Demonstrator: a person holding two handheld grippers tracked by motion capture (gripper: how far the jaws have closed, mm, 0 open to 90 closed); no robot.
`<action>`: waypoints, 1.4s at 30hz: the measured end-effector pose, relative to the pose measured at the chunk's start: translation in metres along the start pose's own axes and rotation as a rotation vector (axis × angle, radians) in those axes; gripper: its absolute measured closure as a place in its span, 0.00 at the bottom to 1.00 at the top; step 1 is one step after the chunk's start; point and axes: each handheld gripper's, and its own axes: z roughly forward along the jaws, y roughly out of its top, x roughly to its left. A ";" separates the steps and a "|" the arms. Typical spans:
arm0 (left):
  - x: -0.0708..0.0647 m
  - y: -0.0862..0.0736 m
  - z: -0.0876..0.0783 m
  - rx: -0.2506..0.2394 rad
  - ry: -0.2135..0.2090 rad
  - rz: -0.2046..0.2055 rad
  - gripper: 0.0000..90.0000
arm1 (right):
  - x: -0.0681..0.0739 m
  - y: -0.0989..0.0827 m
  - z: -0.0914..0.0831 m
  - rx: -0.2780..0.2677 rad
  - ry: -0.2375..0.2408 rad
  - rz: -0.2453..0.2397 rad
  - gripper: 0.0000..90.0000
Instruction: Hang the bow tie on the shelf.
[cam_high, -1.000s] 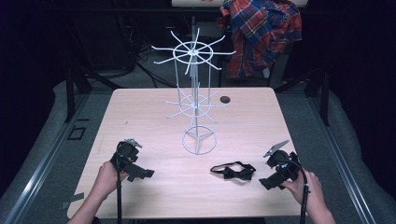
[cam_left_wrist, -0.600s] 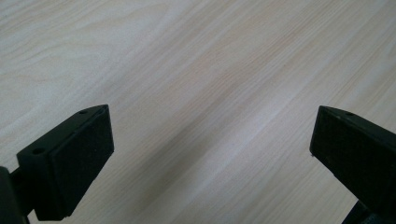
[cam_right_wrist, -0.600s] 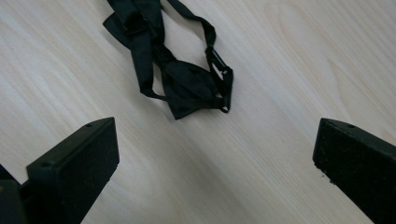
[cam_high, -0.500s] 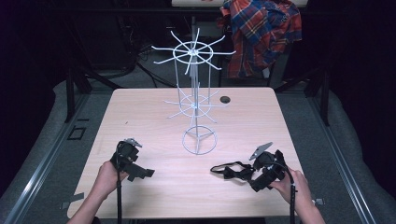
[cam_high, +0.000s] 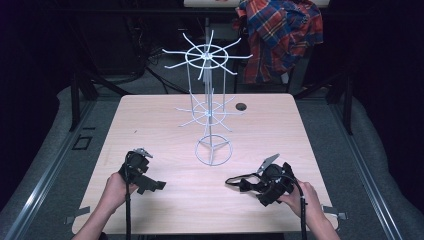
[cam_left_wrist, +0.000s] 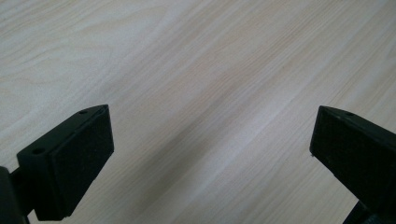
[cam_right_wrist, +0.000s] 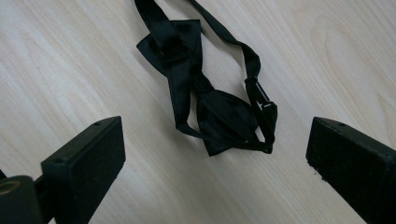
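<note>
The right tongs (cam_right_wrist: 215, 154), jaws spread wide, hang over the black bow tie (cam_right_wrist: 205, 93) lying flat on the tabletop (cam_high: 165, 120), seemingly to straddle it, while the left tongs (cam_left_wrist: 210, 154), also apart, idle over bare wood.

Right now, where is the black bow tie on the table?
In the high view, the bow tie lies near the table's front right, just ahead of the open right gripper and right of the wire rack's base.

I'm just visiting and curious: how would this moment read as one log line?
right gripper: open, over black bow tie | left gripper: open, over bare table | wire rack: untouched
</note>
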 end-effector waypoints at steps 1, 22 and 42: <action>0.000 0.000 0.000 0.000 -0.001 -0.004 0.00 | 0.001 0.001 0.002 0.000 0.018 0.000 0.05; -0.001 0.001 0.000 -0.001 0.006 -0.001 0.00 | 0.007 0.011 0.017 0.032 0.033 -0.046 0.18; -0.001 0.000 0.000 0.005 0.002 -0.004 0.00 | 0.014 0.025 0.037 0.109 -0.003 -0.103 0.58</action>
